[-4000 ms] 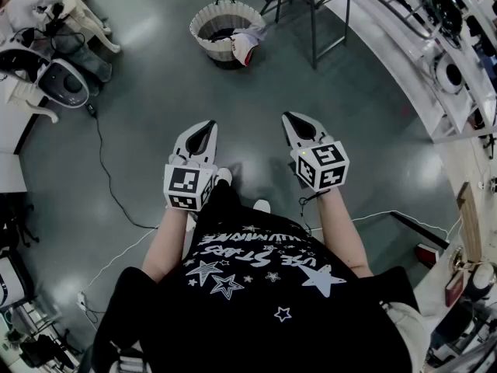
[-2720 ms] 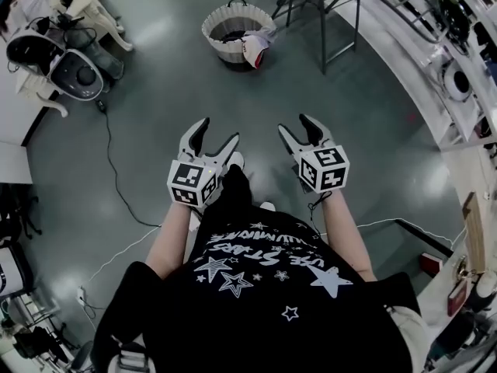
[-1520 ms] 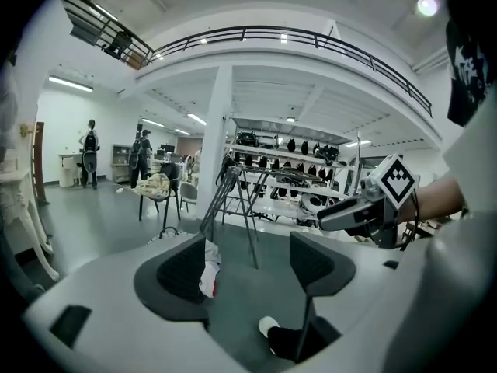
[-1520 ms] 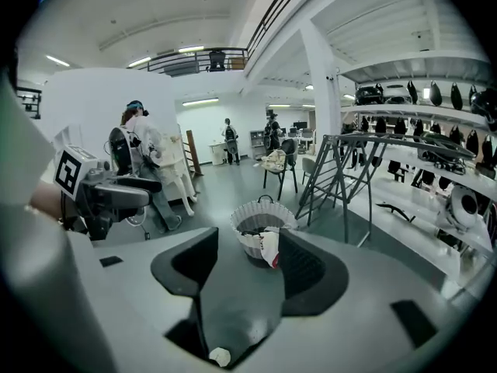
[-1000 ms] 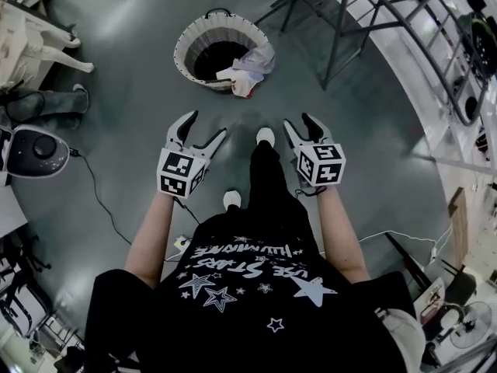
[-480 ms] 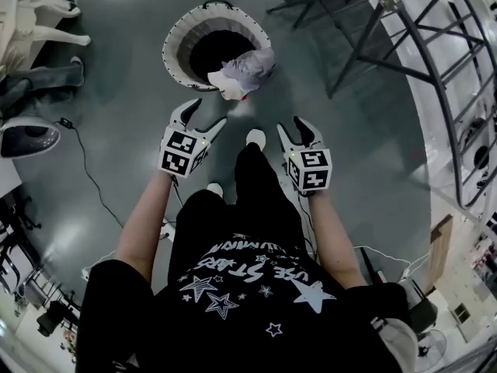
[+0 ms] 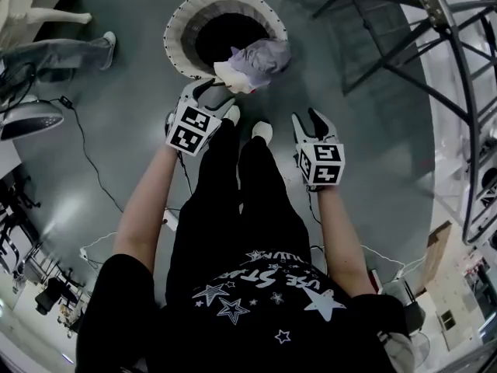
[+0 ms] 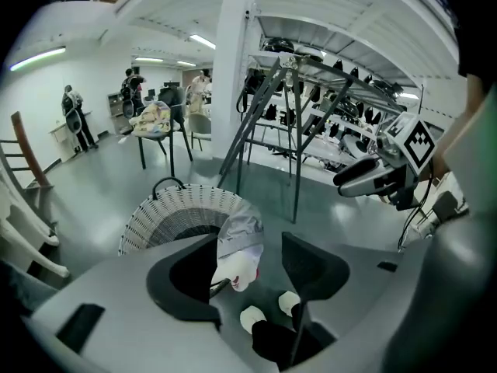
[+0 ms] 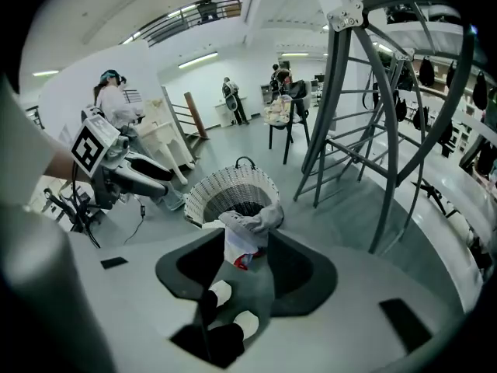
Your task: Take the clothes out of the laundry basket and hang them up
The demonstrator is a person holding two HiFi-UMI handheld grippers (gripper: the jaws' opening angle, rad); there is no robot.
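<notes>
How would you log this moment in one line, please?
left gripper: beside garment, jaws just closing, nothing clamped | right gripper: jaws just closing, empty | garment: draped over laundry basket rim

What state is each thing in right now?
laundry basket, upright
garment, draped over the basket's rim, not gripped
left gripper, open, jaws have just been closing, nothing gripped
right gripper, open, jaws have just been closing, empty
drying rack, standing, no clothes seen on it

The laundry basket's [image 7: 175,39] depths (all dark) cannot be made out.
</notes>
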